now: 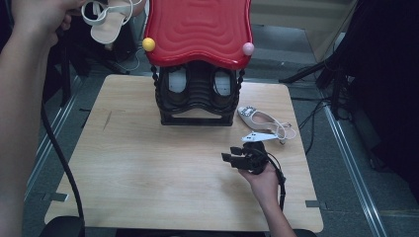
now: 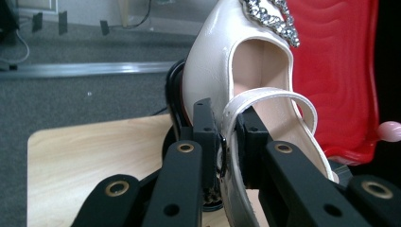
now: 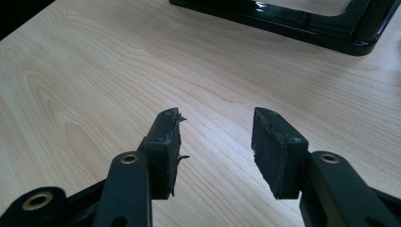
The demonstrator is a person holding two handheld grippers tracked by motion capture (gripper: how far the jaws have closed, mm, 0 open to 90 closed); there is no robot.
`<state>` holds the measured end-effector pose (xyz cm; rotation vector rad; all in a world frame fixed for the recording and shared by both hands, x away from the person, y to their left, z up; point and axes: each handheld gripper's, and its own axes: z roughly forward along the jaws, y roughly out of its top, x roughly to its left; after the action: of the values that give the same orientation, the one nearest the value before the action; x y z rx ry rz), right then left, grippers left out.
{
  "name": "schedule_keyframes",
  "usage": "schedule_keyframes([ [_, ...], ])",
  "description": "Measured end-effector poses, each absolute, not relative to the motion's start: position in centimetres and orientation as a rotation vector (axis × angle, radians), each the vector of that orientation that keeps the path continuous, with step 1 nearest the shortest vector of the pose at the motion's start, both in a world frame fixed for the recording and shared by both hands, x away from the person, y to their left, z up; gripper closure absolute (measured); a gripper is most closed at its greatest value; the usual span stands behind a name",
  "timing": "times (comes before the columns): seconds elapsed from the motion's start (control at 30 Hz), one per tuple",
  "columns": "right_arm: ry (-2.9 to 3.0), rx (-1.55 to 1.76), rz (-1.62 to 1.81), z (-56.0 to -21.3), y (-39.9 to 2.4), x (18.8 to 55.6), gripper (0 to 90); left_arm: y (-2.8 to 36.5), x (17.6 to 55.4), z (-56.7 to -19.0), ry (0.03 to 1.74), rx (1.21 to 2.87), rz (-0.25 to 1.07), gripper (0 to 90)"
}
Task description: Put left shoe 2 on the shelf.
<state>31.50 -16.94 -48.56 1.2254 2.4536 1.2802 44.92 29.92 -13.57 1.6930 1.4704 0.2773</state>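
Left hand-held gripper (image 2: 222,142) is clamped on the cream shoe's (image 2: 222,66) side, toe up, high beside the red-topped rack (image 1: 197,29). Right hand-held gripper (image 3: 217,142) rests wide open and empty, second shoe (image 1: 264,119) just beyond it on the bench (image 1: 148,163).

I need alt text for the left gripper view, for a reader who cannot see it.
The left gripper is shut on the side wall of a cream shoe with a rhinestone trim. Behind it stand a red wavy-topped rack and the wooden table.
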Motion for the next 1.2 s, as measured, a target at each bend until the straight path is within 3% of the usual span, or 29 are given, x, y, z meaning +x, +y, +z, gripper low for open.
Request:
schedule_keyframes([
  [0.33,2.453,1.225,1.293,-48.4,-17.1,31.4,53.8,25.0,46.8,-11.6,1.412,1.73,0.262,82.2],
  [0.67,2.455,1.224,1.3,-48.4,-17.3,31.2,53.7,20.4,48.6,-12.3,1.382,1.737,0.27,82.1],
  [1.2,2.451,1.221,1.304,-48.4,-17.3,31.1,53.7,18.4,50.0,-15.0,1.41,1.759,0.247,81.5],
])
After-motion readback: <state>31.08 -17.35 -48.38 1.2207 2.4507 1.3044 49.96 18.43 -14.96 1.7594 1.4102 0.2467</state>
